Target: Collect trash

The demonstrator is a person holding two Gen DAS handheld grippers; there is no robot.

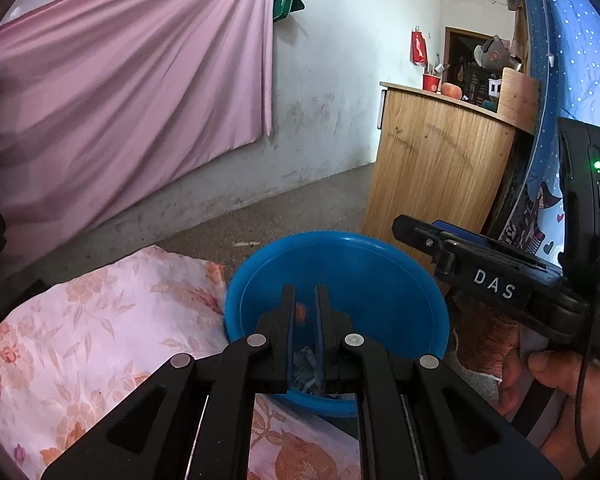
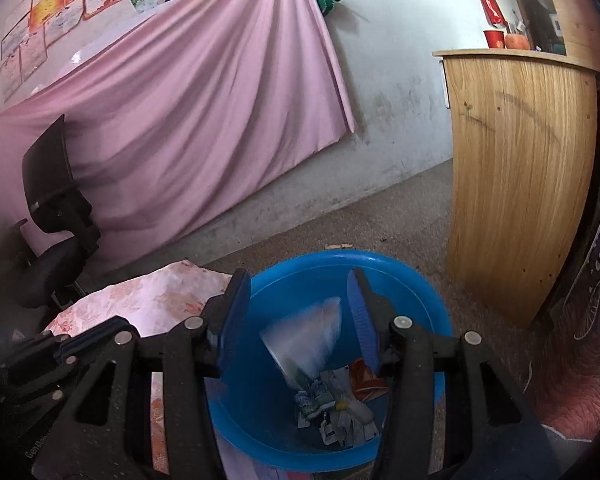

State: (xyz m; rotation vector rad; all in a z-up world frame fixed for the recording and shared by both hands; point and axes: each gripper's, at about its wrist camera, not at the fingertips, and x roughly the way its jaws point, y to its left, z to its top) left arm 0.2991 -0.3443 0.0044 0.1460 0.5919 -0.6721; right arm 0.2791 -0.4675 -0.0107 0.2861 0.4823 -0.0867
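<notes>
Right wrist view: right gripper jaws spread over blue basin, blurred clear wrapper falling between them, untouched. Trash pile sits in the basin bottom. Left gripper nearly pressed together, apparently empty. Stay centred over the basin so nothing lands outside.

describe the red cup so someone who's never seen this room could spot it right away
Find the tall wooden cabinet standing against the pale wall to the right of the pink curtain. On its top, near the left end, stands the red cup, upright. Right beside it lies a round orange fruit; the cup is the straight-sided, deep red one with a pale mark on its front.
</notes>
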